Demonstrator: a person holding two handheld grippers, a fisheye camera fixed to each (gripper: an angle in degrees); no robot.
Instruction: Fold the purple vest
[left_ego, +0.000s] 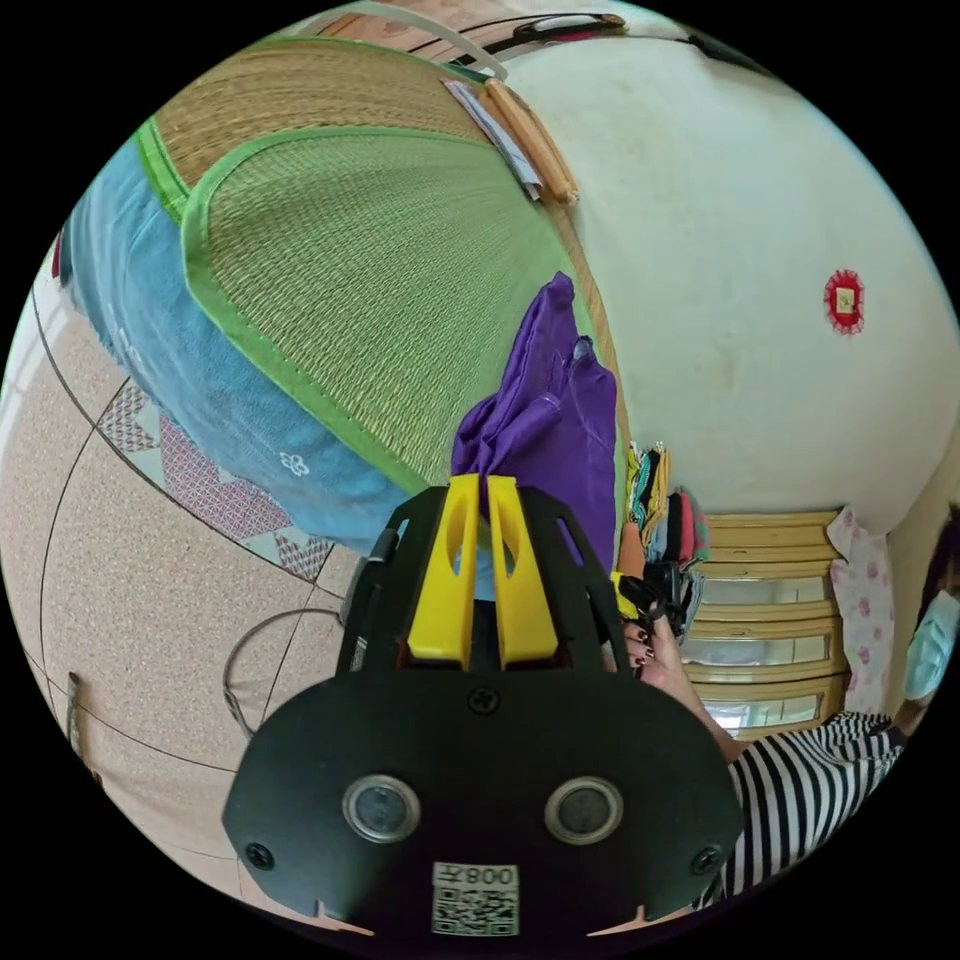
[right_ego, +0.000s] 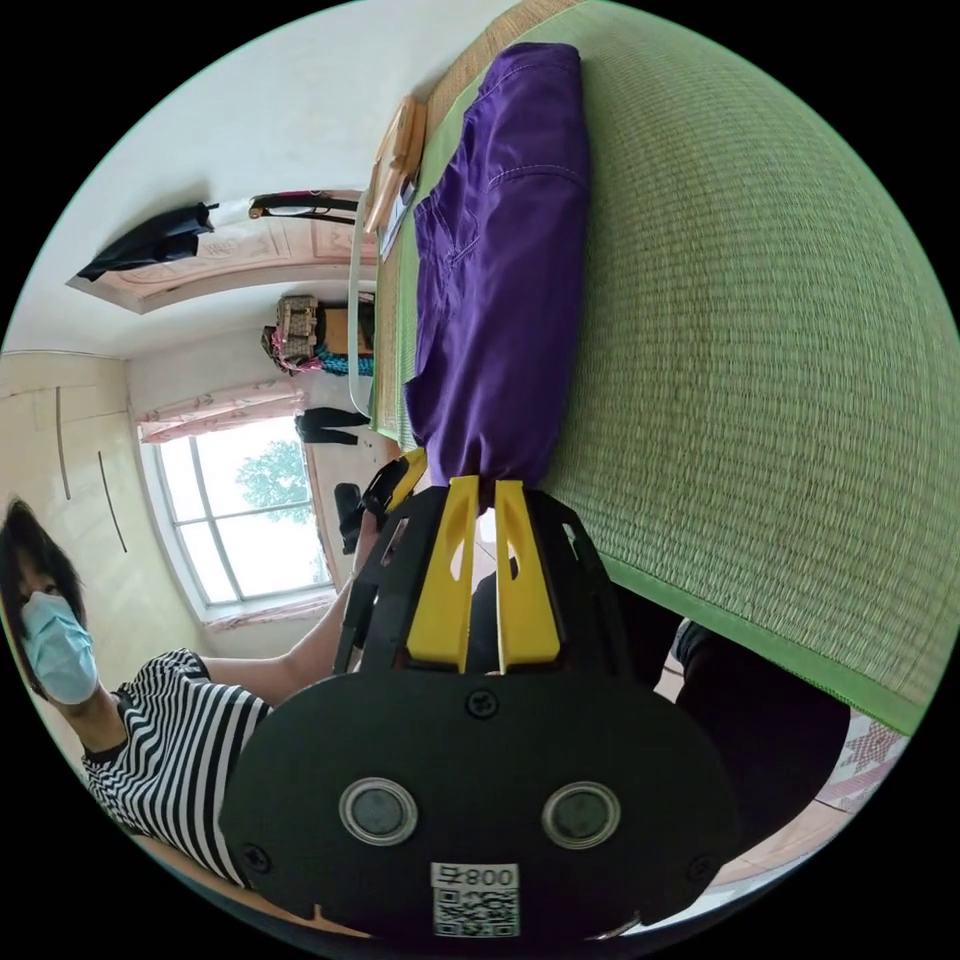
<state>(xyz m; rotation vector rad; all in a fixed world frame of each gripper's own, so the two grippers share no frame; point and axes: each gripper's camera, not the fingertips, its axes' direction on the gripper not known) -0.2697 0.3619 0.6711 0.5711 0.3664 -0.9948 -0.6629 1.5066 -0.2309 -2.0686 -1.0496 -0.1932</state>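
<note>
— Two pairs of yellow jaws, both drawn close. What sits between them?

— The left gripper (left_ego: 482, 487) has its jaws nearly together, and a bunched edge of the vest (left_ego: 545, 420) goes in at their tips. The cloth looks pinched there.

— And the right gripper (right_ego: 484, 487)?

— Same stand: jaws narrow, only a thin slit between, with the vest's (right_ego: 500, 250) near end running down into the tips. It seems gripped too.

— Where does the vest lie?

— On the mat (right_ego: 760, 330), stretched lengthwise away from the right gripper, folded into a long band. A seam and pocket stitching show on its upper face. In the left gripper view it rises crumpled from the jaws, against the mat's (left_ego: 370, 290) green border.

— What is around it?

— A blue cover (left_ego: 180, 350) lies under the mat, hanging toward a tiled floor (left_ego: 130, 560). A wooden stick (left_ego: 530, 140) rests by the mat's far edge near a white wall (left_ego: 740, 250). Beyond stand a pale cabinet (left_ego: 770, 600) and a pile of folded clothes (left_ego: 665, 500).

— And the person?

— A striped sleeve (left_ego: 800, 790) and a hand (left_ego: 655, 650) show beside the left gripper. In the right gripper view, the striped shirt (right_ego: 170, 740) is seen before a window (right_ego: 240, 510).
</note>
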